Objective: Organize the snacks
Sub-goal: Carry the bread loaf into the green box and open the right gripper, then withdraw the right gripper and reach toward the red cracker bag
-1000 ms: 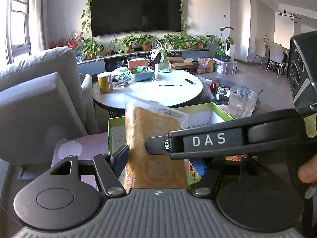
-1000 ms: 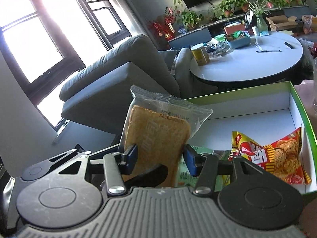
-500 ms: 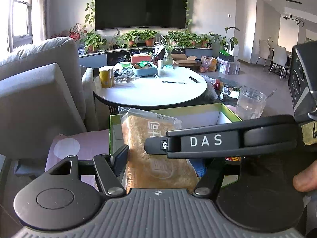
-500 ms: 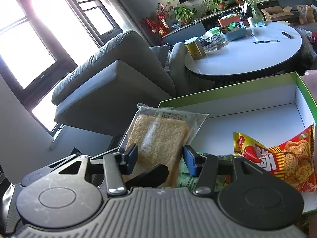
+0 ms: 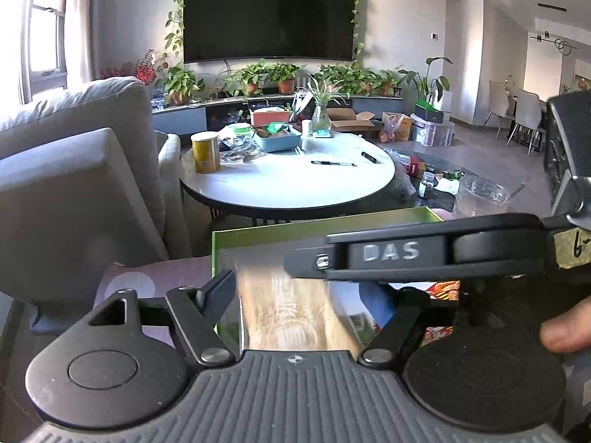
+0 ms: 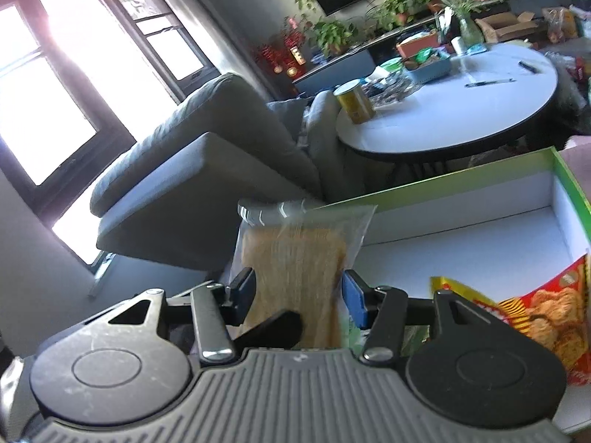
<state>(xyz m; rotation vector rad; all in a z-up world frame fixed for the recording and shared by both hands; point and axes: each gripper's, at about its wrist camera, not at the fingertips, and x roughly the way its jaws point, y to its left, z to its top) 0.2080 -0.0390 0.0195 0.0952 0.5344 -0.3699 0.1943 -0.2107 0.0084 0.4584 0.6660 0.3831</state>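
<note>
Right claw [image 6: 298, 291] pinches a clear crinkly plastic packet w/ a flat tan rough-grained cracker slab [image 6: 295, 277] inside, blue pads pressed to both long edges, packet upright and motion-blurred, over the near-left corner of the shallow green-rimmed white cardboard box [image 6: 480, 229]. Left claw [image 5: 299, 288] has just been opening, its jaws now spread: the near finger stands clear of the packet [image 5: 291, 306], which sits between the fingers but looks loose on that side; far finger mostly hidden behind the other tool. Across the left view runs that tool's black plastic arm, raised letters "DAS" [image 5: 390, 251] on it, plus a scrap of yellowish tape w/ a handwritten mark, unreadable. A fingertip [image 5: 565, 332] shows at right edge. In the box, right side: glossy red-and-yellow foil snack bag [image 6: 535, 317] printed w/ fried pieces, lettering too blurred to read. Beyond: round white desk [image 5: 288, 184] w/ a yellow cylindrical tin [image 5: 205, 152] and a black pen [image 5: 334, 163]. Grey fabric sofa [image 5: 74, 147] at left.
</note>
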